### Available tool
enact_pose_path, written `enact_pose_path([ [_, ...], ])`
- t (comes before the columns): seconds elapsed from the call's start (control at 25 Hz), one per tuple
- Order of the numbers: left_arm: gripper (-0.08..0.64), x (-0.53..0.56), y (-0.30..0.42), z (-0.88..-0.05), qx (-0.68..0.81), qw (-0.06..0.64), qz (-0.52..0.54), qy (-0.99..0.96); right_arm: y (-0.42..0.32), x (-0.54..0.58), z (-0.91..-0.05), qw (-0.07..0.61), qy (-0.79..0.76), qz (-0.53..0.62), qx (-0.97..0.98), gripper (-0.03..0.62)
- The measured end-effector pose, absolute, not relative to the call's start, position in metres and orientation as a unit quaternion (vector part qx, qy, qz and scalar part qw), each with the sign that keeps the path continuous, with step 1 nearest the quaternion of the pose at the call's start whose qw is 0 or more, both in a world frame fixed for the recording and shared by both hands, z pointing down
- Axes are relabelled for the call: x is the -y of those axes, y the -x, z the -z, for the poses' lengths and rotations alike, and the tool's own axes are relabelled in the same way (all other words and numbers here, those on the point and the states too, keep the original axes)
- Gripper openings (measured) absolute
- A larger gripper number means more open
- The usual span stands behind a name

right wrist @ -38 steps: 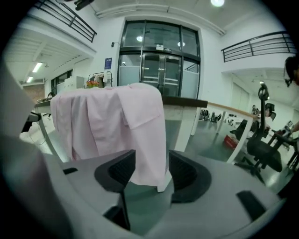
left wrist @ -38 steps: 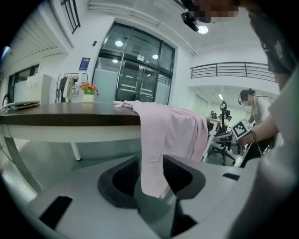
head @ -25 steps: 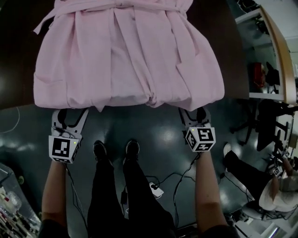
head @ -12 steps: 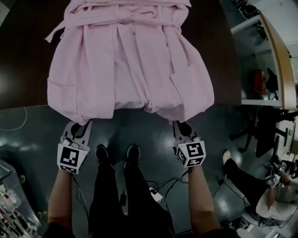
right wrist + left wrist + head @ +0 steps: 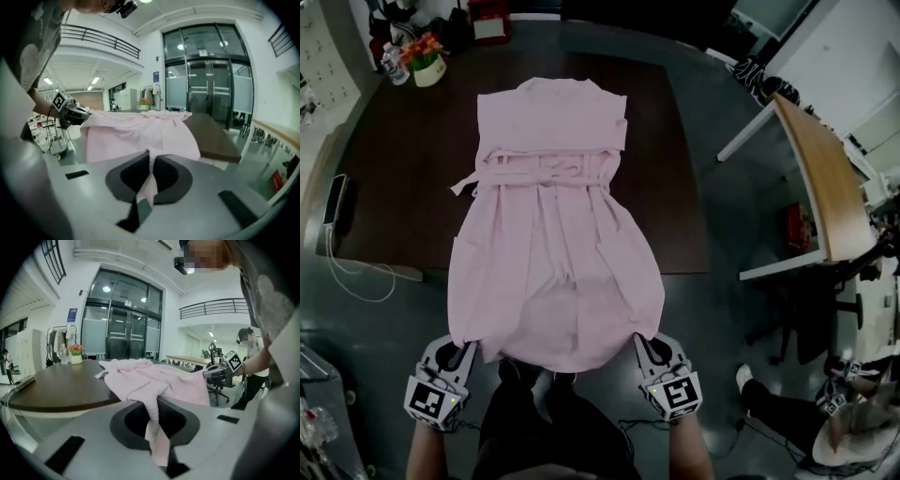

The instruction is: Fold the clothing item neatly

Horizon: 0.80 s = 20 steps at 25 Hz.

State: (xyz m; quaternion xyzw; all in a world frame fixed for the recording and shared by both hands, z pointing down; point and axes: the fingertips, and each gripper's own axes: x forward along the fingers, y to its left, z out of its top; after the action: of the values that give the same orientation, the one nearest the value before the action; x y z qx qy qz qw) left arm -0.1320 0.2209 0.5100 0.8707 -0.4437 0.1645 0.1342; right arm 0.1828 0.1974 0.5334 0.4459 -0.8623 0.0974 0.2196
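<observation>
From the head view, a pink dress (image 5: 553, 253) lies lengthwise on a dark tabletop (image 5: 394, 187), neckline at the far end and a tied belt across the waist; the skirt reaches past the near edge and is held up over the floor by its two hem corners. The left gripper (image 5: 455, 352) has the left corner and the right gripper (image 5: 647, 345) the right one, so the hem runs between them in a shallow curve. A pot of flowers (image 5: 427, 61) stands at the far left corner of the tabletop and a phone (image 5: 336, 199) with a white cable lies at its left edge. In the left gripper view the fingers have just been closing and now pinch a twisted strip of pink cloth, which rises from between them to the rest of the dress on the tabletop; the other gripper shows at the right, holding its corner. In the right gripper view the fingers are pressed together on a thin fold of the hem, with the skirt spread ahead and the left gripper at the far left
</observation>
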Motion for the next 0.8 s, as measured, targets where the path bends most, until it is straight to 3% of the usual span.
enact_pose_path([
  [0.16,0.037,-0.184,0.133,-0.433,0.446,0.109,-0.132,-0.878,-0.173,-0.156,-0.447,0.167,-0.428,-0.039,0.887,-0.002],
  [0.44,0.037,-0.090,0.180,-0.364,0.466,0.171,-0.069,-0.865,-0.173,-0.039,-0.337,0.073,-0.462,-0.006,0.884,-0.002],
  [0.8,0.037,0.106,0.259,-0.349,0.451,0.165,-0.040,-0.876,-0.170,0.154,-0.295,0.028,-0.531,0.000,0.847,-0.002],
])
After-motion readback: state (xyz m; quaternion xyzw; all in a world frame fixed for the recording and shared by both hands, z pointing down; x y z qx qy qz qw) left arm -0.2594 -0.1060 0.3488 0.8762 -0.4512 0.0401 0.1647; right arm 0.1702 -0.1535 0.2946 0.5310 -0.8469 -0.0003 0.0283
